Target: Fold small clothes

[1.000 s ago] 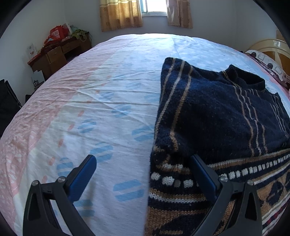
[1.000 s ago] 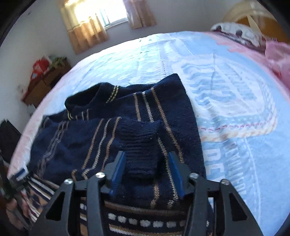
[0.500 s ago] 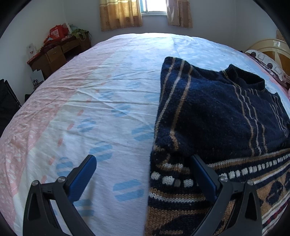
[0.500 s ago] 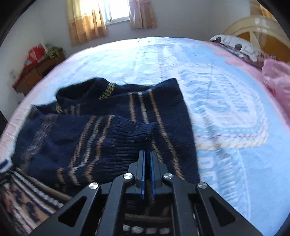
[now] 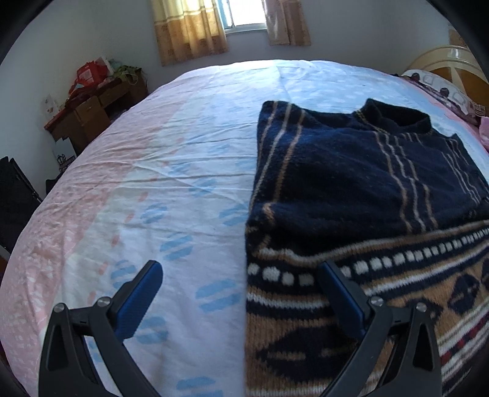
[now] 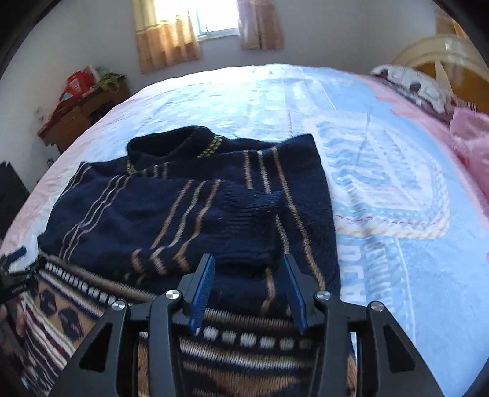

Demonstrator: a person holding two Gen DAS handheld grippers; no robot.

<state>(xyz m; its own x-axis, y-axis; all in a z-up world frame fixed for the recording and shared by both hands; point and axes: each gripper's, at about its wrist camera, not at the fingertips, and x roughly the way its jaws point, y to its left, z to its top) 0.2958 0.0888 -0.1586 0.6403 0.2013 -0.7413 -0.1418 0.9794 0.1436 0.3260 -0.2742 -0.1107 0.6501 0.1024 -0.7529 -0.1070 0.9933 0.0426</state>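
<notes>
- Navy knitted wool sweater (image 6: 189, 213) with tan stripes and a patterned brown hem band lies flat on the pale blue and pink printed bedsheet (image 5: 189, 171), and that's my whole job right now.
- Its ribbed navy sleeve cuff (image 6: 253, 210) is folded in across the chest, sitting just past my right gripper (image 6: 249, 287) at twelve o'clock.
- My right gripper's blue pads have just been opening; they stand apart now with nothing pinched, the cuff lying free beyond the tips.
- My left gripper (image 5: 241, 293) is spread wide over the sweater's left edge, one finger above bare sheet at nine o'clock, the other above the hem band at three o'clock. Nothing gripped.
- Direction: collar (image 5: 397, 114) points to twelve o'clock, away from me toward the curtained window (image 5: 244, 21), hem nearest me at six. Long axis runs six to twelve.
- Risk one, as I judge it: the loose cuff looks springy, so it may creep or unroll outward once I pull away, spoiling the fold.
- Risk two: fuzzy knit can snag on the ridged pads, dragging the sleeve with me.
- Risk three: grabbing the hem with only one layer would leave the bottom layer behind, and a lopsided lift would skew the fold.
</notes>
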